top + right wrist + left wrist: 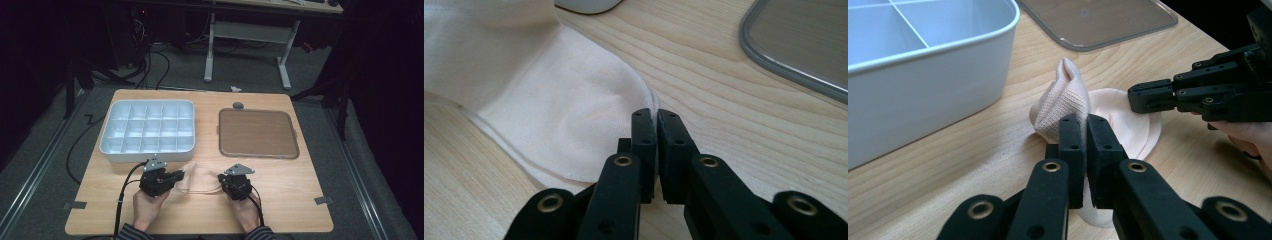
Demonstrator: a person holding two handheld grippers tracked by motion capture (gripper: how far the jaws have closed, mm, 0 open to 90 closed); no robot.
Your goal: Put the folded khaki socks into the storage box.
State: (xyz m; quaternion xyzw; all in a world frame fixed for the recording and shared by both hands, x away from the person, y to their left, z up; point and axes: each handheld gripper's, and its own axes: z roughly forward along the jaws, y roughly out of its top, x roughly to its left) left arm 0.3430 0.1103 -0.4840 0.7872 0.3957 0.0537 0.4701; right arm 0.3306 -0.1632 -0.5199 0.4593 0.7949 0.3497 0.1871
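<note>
While pinched, sock [199, 179] between both tools

A white divided organizer tray [148, 131] sits at the far left of the wooden table [280, 192]. Its clear flat lid [258, 133] lies well apart, at the right.

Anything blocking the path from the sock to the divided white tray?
Nothing visible. The pale pink sock lies on bare wood just in front of the white compartment tray, pinched by the left claw and right claw. The tray's near wall is the only thing to lift over; its compartments look empty.
</note>
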